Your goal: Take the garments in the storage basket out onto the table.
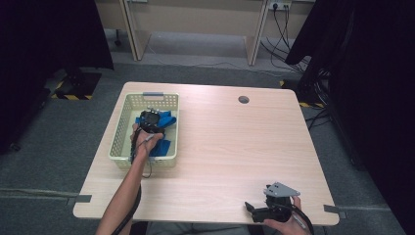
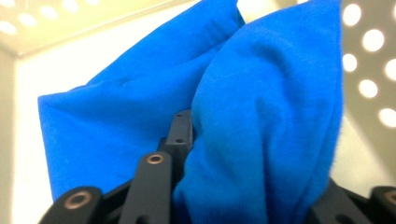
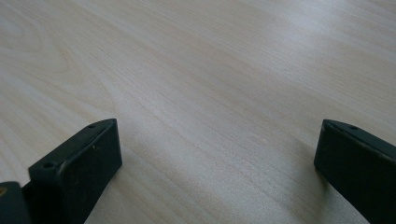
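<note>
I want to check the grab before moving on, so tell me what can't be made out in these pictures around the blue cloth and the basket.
- High view: the left gripper covers the middle of the blue cloth; its jaws are hidden.
- Left gripper view: cloth bunches over the jaws, hiding one jaw tip and the floor of the basket.
- High view: the right gripper is small, its jaws unclear.

Wide bare tabletop is seen from twelve to three o'clock. At nine o'clock, room is blocked by the basket walls and the blue cloth inside.
</note>
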